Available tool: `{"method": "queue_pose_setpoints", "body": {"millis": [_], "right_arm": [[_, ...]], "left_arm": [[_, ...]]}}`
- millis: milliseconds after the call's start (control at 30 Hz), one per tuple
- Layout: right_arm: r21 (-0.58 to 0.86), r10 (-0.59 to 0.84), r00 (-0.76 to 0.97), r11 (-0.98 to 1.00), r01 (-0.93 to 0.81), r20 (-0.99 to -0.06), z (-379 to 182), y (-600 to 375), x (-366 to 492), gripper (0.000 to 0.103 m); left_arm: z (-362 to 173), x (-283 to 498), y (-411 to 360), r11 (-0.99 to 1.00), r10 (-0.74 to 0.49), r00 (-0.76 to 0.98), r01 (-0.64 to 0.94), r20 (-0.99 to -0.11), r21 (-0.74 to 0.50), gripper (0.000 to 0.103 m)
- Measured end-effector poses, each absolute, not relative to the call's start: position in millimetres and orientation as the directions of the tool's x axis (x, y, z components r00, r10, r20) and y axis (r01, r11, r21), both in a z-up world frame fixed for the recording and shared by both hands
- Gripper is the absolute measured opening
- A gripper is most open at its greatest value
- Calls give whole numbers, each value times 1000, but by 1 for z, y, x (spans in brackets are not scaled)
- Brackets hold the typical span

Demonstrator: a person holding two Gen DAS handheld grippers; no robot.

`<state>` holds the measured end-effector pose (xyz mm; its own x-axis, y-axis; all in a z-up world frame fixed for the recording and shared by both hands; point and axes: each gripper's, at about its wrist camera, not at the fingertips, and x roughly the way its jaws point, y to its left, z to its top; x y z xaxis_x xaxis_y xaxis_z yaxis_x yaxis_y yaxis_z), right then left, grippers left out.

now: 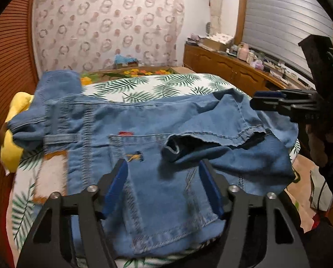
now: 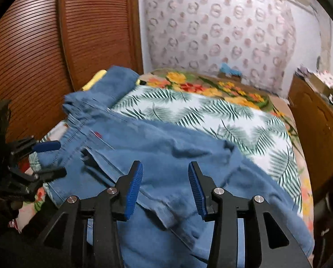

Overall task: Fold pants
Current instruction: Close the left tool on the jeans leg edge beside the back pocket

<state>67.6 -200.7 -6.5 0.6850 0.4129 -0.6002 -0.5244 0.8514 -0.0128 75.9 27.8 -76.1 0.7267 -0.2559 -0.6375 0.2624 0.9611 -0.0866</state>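
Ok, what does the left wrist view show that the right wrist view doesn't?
Only the left wrist view: the open leg hem folded back over the jeans, a small embroidered mark on the back pocket, and a window shutter.
Only the right wrist view: the slatted wooden door seen broadly.
Both: the blue jeans on the palm-print bedspread, the red tag, the left claw and right claw, both open.

Bed sheet (image 1: 157,87), palm-leaf print, centre. Floral blanket (image 2: 213,87) beyond it at 12 o'clock. Yellow pillow (image 1: 12,147) at 9 o'clock. Slatted wardrobe (image 2: 32,49) at 10 o'clock. Cluttered wooden dresser (image 1: 229,67) at 2 o'clock. Ringed wallpaper (image 1: 108,24) behind.
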Motion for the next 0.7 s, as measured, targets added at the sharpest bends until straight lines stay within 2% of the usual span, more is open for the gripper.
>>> {"method": "queue_pose_setpoints", "body": {"millis": [300, 433, 467, 567, 600, 633, 667, 700], "right_arm": [[33, 388, 660, 875, -483, -644, -14, -205, 70, 46], [61, 381, 632, 882, -467, -675, -21, -202, 82, 46], [76, 388, 621, 881, -467, -681, -22, -201, 85, 46], [108, 412, 603, 874, -474, -683, -22, -197, 94, 46], [117, 428, 599, 866, -486, -677, -19, -194, 96, 41], [123, 442, 592, 857, -500, -673, -18, -194, 99, 29], [121, 454, 590, 848, -515, -668, -14, -190, 99, 23], [109, 459, 596, 842, -528, -659, -9, -187, 97, 12]], "left_arm": [[-87, 113, 6, 942, -275, 671, 333, -688, -51, 47], [-93, 116, 3, 937, -284, 656, 346, -699, -56, 27], [-92, 115, 2, 935, -289, 660, 350, -694, -56, 18], [-87, 108, 0, 929, -303, 671, 367, -677, -52, 15], [-84, 105, 0, 925, -313, 675, 375, -668, -55, 15], [-79, 101, 1, 922, -323, 682, 382, -656, -58, 14], [-76, 99, 1, 921, -329, 686, 385, -649, -60, 12], [-71, 96, 1, 919, -336, 693, 388, -638, -62, 9]]}}
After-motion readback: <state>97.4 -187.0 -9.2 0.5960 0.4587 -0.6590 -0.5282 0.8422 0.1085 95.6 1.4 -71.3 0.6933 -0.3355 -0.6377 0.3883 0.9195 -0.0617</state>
